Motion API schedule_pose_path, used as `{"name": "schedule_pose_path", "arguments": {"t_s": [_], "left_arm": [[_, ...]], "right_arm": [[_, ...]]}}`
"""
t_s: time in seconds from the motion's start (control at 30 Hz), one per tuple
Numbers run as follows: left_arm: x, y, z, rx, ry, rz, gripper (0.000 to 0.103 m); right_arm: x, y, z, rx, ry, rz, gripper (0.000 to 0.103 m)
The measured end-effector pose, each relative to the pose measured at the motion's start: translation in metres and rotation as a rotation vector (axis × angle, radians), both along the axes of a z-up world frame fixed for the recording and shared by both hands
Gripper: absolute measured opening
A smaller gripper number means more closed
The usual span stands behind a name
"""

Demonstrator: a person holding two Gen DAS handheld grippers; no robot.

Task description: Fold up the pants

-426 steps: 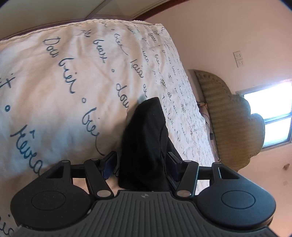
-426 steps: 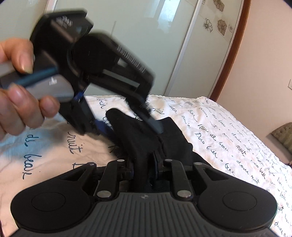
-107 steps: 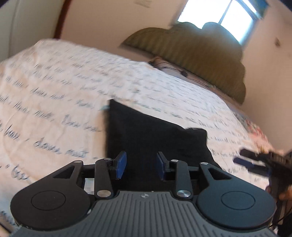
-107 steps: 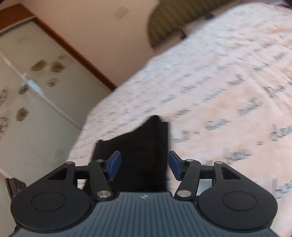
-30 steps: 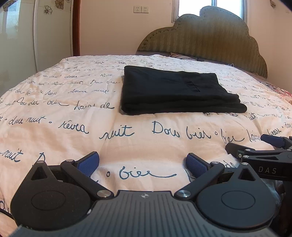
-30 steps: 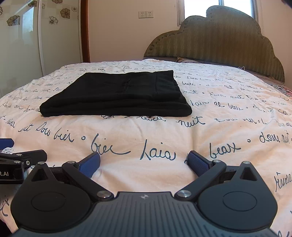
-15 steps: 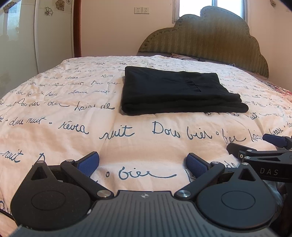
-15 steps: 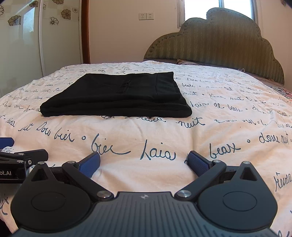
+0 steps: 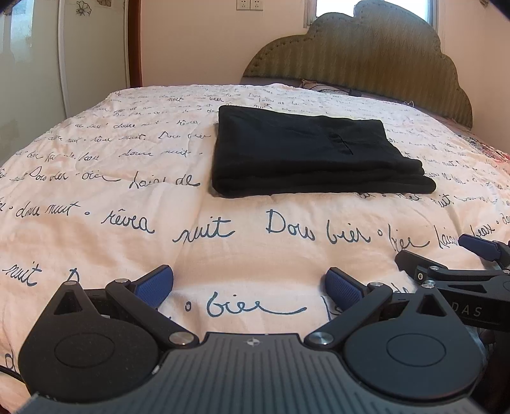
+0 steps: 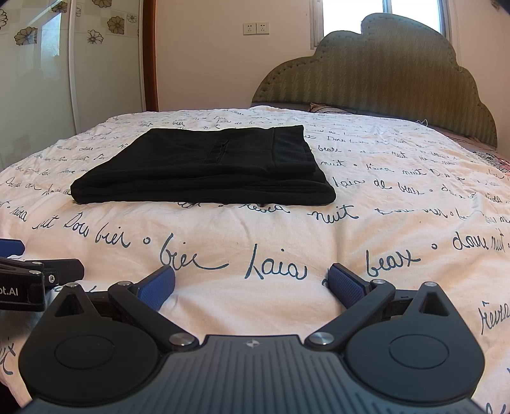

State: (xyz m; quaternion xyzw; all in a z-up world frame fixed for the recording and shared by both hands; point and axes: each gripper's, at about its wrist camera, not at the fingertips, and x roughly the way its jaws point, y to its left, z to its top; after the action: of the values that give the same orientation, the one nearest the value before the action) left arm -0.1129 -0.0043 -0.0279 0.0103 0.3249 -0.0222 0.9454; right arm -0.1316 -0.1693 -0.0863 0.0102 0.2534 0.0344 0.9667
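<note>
Black pants (image 9: 306,156) lie folded into a flat rectangle on the bed's white bedspread (image 9: 121,197) with blue script. In the right wrist view the same pants (image 10: 207,165) rest left of centre, a pocket seam on top. My left gripper (image 9: 250,285) is open, empty and low over the bedspread's near edge, well short of the pants. My right gripper (image 10: 251,283) is open and empty too, just as far back. Each gripper shows at the other view's side: the right gripper (image 9: 446,270) and the left gripper (image 10: 35,270).
A green padded headboard (image 10: 398,70) stands at the far end of the bed. A glass wardrobe door (image 10: 35,70) with flower decals and a brown door frame (image 10: 149,54) are on the left. Wall sockets (image 10: 256,28) and a window sit behind.
Since 14 s ago the pants were let go and now lie folded; both grippers opened and drew back. Over the last second both views rose very slightly, nothing else moved.
</note>
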Motion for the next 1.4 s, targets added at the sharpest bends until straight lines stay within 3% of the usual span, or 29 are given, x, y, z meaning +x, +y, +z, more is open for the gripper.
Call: {"name": "schedule_pose_path", "arguments": {"t_s": [1.4], "left_arm": [[-0.0001,0.0011,0.0007,-0.023,-0.006,0.025,0.103]], "right_arm": [[-0.0001,-0.0004,-0.0002,0.001,-0.001,0.001,0.103]]}}
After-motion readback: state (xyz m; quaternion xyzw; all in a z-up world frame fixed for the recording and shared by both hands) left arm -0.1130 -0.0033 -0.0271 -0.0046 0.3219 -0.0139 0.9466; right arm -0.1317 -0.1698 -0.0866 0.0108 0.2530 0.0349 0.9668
